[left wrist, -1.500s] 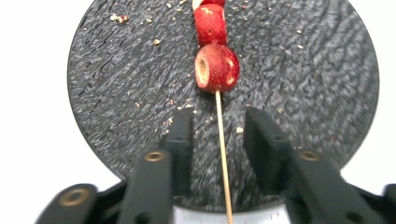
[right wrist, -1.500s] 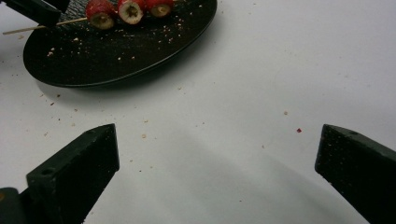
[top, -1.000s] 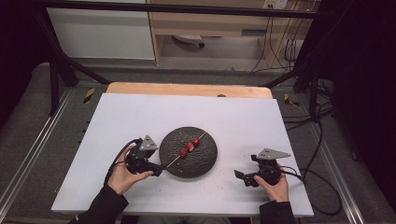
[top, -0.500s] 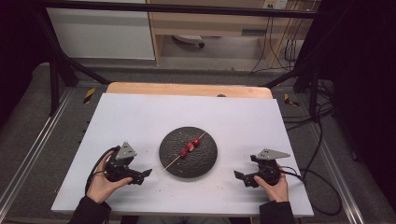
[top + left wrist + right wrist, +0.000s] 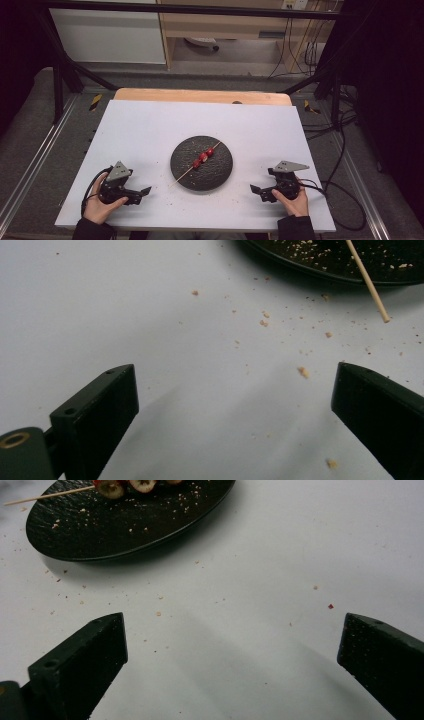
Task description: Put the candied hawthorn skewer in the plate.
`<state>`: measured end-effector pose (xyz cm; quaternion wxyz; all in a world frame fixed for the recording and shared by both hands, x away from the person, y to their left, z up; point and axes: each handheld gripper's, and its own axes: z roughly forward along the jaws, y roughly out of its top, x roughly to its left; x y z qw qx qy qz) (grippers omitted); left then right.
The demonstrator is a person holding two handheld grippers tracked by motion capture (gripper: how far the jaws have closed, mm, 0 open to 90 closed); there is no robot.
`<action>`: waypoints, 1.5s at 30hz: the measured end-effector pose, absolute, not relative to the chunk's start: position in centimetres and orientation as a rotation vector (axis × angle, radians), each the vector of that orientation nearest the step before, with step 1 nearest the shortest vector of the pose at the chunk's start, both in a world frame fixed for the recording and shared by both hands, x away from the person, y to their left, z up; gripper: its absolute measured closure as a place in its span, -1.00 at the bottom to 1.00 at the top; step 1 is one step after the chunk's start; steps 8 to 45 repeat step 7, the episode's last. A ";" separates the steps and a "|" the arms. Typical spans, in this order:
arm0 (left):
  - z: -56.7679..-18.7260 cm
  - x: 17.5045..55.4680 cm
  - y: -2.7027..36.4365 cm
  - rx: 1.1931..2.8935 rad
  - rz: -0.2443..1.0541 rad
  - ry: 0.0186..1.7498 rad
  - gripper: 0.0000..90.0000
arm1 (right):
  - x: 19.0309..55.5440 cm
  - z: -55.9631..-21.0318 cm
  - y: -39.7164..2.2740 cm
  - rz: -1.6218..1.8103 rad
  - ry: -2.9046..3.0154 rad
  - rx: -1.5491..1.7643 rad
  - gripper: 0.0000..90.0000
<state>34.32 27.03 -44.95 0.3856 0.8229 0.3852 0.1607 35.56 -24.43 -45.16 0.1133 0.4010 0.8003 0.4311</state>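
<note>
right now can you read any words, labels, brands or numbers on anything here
No readable text in any view.
The black plate, skewer, white table, left gripper and right gripper carry no visible print.
The yellow-and-black tape marks on the floor are stripes, not lettering.
The back shelving is too blurred to tell.

A white tabletop (image 5: 150, 130) covers the bench, with a wooden strip (image 5: 200, 95) bare along its far edge. Pale crumbs (image 5: 303, 372) are scattered over the white near the plate (image 5: 201, 162) (one red fleck (image 5: 330, 606) among them). Beyond stand a white cabinet (image 5: 107, 35) and hanging cables (image 5: 295, 45). Yellow-black tape (image 5: 95, 101) marks the floor beside a black strut (image 5: 57, 65).
</note>
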 end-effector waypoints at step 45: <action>-44.9 34.3 27.3 2.086 0.413 0.973 -0.89 | 35.6 -45.3 -24.5 1.258 2.356 1.181 -0.99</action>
